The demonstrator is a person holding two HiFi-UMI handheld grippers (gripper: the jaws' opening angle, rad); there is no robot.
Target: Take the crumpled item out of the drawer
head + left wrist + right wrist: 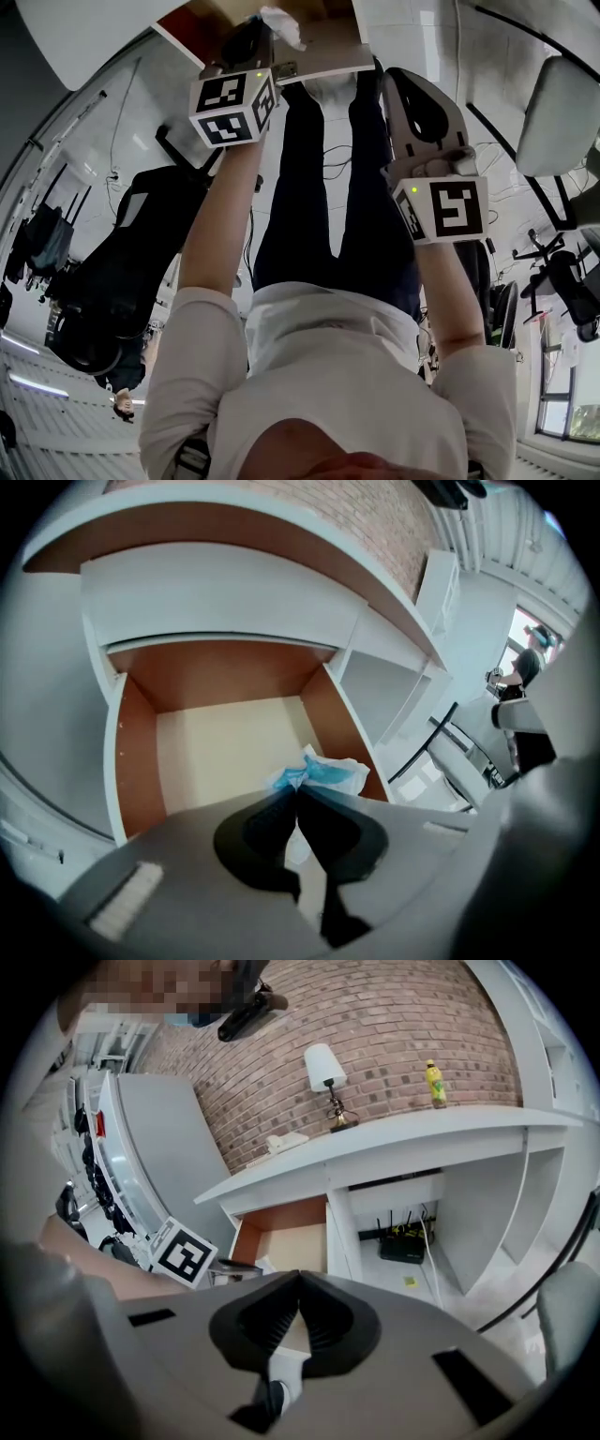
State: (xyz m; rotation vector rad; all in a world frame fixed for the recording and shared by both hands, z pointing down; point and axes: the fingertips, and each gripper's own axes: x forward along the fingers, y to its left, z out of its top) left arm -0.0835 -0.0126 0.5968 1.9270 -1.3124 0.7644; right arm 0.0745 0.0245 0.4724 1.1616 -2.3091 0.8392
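Note:
The drawer [225,747] stands pulled open, with brown side walls and a pale bottom. A crumpled white and blue item [323,772] hangs above its front right corner, and my left gripper [298,791] is shut on it. In the head view the same crumpled item [281,23] shows white at the tip of the left gripper [265,28], over the drawer [323,58]. My right gripper [389,77] is held lower, to the right of the drawer. Its jaws [300,1277] are shut with nothing between them. From the right gripper view the open drawer [281,1234] lies ahead.
The drawer belongs to a white desk [394,1143] against a brick wall, with a lamp [326,1077] and a yellow bottle [434,1084] on top. A router [403,1241] with cables sits under the desk. Office chairs [562,112] stand around.

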